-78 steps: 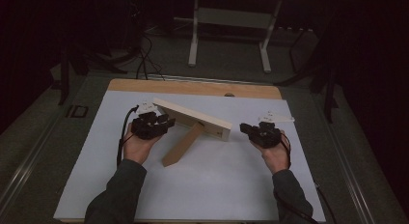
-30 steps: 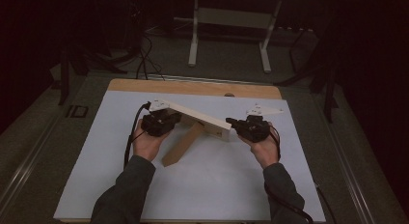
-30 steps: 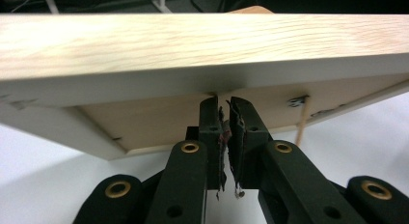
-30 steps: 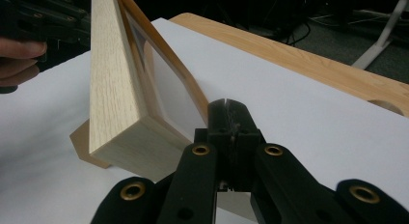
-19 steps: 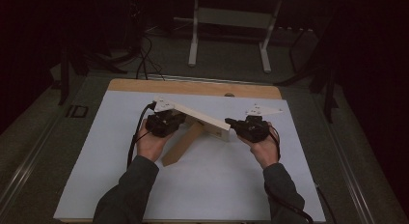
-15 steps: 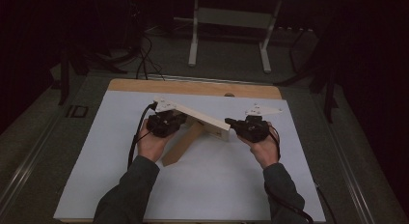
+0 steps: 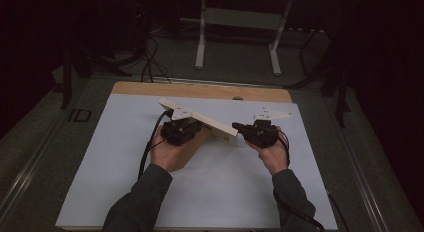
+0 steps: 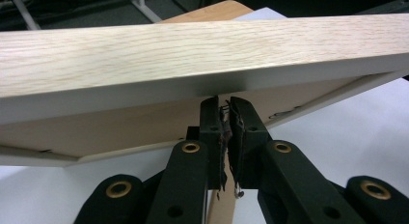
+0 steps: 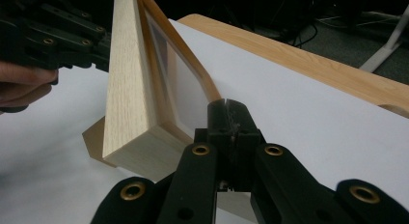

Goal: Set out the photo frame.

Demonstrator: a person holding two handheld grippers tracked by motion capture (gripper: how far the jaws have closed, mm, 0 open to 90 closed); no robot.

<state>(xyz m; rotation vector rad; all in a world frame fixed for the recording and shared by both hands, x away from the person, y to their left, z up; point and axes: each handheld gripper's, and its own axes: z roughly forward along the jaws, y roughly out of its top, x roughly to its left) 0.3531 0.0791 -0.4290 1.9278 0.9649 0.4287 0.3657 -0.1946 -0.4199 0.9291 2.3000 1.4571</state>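
Both hands have drawn inward since earlier, so the closed left gripper [image 7: 186, 128] presses behind the wooden picture frame [image 7: 200, 119] mid-table while the closed right gripper [image 7: 239, 127] steadies its end, leaving the frame propped but not yet released.

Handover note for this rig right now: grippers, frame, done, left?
Left gripper: shut, behind the light wooden picture frame, near its back panel; whether it pinches anything I cannot tell.
Right gripper: shut at the frame's right end; grip unclear.
Frame stands tilted on the white table sheet, its brown easel stand folded out toward the person.
Done: frame propped up. Left, probably: settle it, let go.
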